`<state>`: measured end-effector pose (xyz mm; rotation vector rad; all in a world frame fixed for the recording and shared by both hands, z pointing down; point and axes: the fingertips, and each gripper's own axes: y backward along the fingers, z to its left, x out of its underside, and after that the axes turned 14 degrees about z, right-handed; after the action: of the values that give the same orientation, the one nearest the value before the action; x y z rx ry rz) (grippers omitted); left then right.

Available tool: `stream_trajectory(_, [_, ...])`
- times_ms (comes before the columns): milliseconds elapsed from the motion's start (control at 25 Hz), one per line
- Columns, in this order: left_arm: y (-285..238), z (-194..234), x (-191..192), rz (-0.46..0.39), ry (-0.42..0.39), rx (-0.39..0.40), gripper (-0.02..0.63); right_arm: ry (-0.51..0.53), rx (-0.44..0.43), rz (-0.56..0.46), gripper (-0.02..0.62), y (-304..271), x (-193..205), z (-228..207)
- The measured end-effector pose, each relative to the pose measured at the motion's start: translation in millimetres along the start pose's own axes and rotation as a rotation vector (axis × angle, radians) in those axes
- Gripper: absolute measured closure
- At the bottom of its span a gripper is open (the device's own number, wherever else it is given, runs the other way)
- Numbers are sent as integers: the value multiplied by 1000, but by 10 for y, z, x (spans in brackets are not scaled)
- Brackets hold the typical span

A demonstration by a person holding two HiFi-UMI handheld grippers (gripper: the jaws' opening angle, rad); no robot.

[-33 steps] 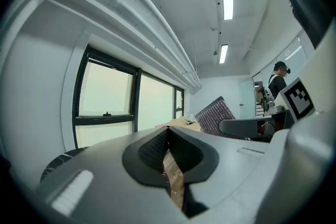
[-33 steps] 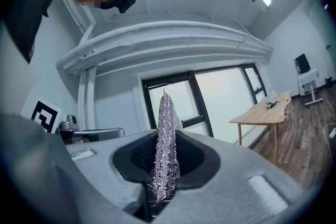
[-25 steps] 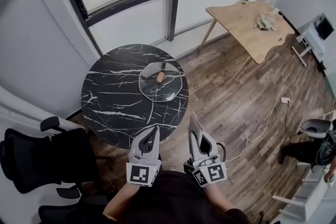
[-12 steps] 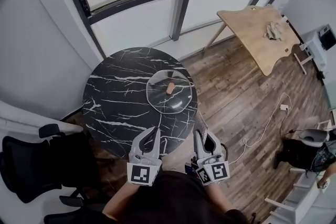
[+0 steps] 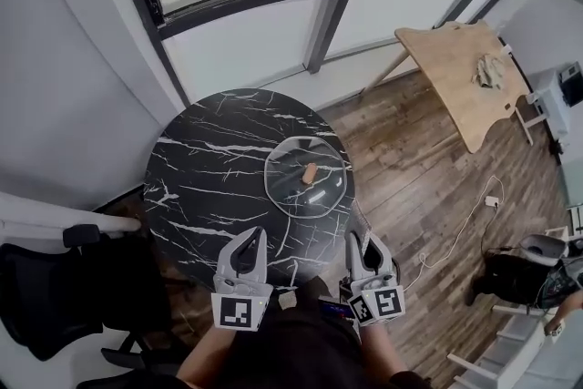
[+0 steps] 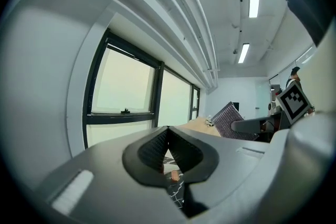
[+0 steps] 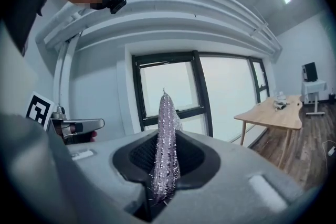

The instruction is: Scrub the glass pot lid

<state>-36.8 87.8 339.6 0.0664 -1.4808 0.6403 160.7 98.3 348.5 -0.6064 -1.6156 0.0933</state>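
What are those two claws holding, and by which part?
The right gripper pinches a sparkly scrub pad by its lower end, the rest standing up above its fingers. The left gripper is shut on nothing.

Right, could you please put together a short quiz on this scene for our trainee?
1. Fill in: the left gripper's jaws are ___, with nothing held between them.
2. Which one holds the sparkly scrub pad? A: the left gripper. B: the right gripper. C: neither.
3. True or false: the glass pot lid lies on the round black table, clear of both grippers.

Key: 1 shut; 2 B; 3 true.
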Motion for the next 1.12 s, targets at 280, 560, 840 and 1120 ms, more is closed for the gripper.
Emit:
stream_trajectory(280, [-312,-97,7,17,27,-23,603,9,-56,20,518,-408,-54,-281])
stream_trajectory(560, [-814,-216,-116,32,88,-95,603,17,-160,61,518,-854,-74,-670])
stream_trajectory(840, [-1272,-368,-26,73,75,-96,603,92,-222,157,518,-1390,238,-925])
stream_trajectory(1120, [-1639,-399,159,118,78,-127,603,143,-262,250,518,-1864,636,-1224])
